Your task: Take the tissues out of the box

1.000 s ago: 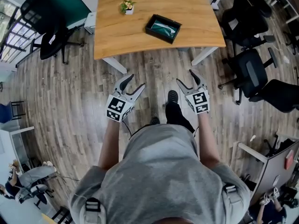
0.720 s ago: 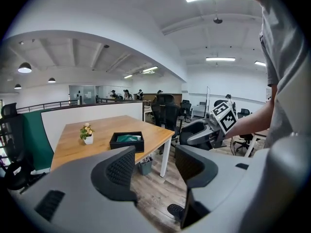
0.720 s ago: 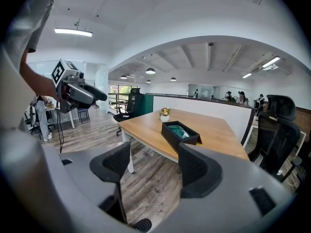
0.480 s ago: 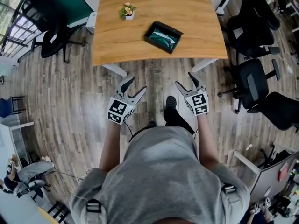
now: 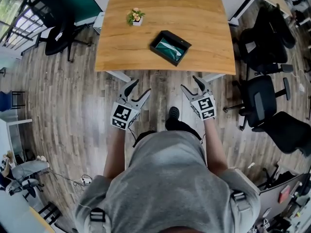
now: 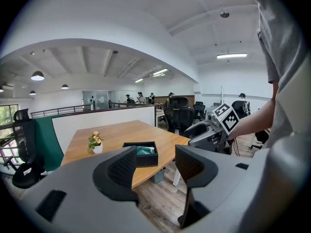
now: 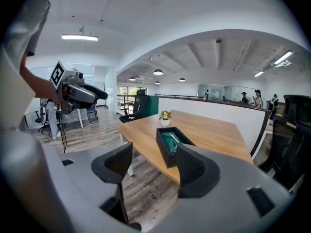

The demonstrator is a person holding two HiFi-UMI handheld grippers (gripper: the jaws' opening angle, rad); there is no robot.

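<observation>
Black box (image 5: 160,51) with green tissues (image 5: 171,47) inside sits on the wooden table (image 5: 160,8), near its front edge. Left gripper (image 5: 140,87) and right gripper (image 5: 190,83) hover over the floor short of the table, both wide open and empty. The right jaws have just been closing slightly.

On my feed the table (image 5: 165,4) is warm wood with visible grain and a smooth, satin finish. The floor (image 5: 73,110) reads as grey-brown wood-look planks with a soft sheen. The box (image 7: 164,152) is matt black with smooth walls. The tissues (image 7: 171,141) inside it look teal and slightly glossy, like film. The left gripper (image 5: 140,87) has a matt grey plastic shell, and its pads (image 6: 124,168) are black with a fine ribbed texture. The shirt (image 5: 170,178) is soft grey cloth.
</observation>
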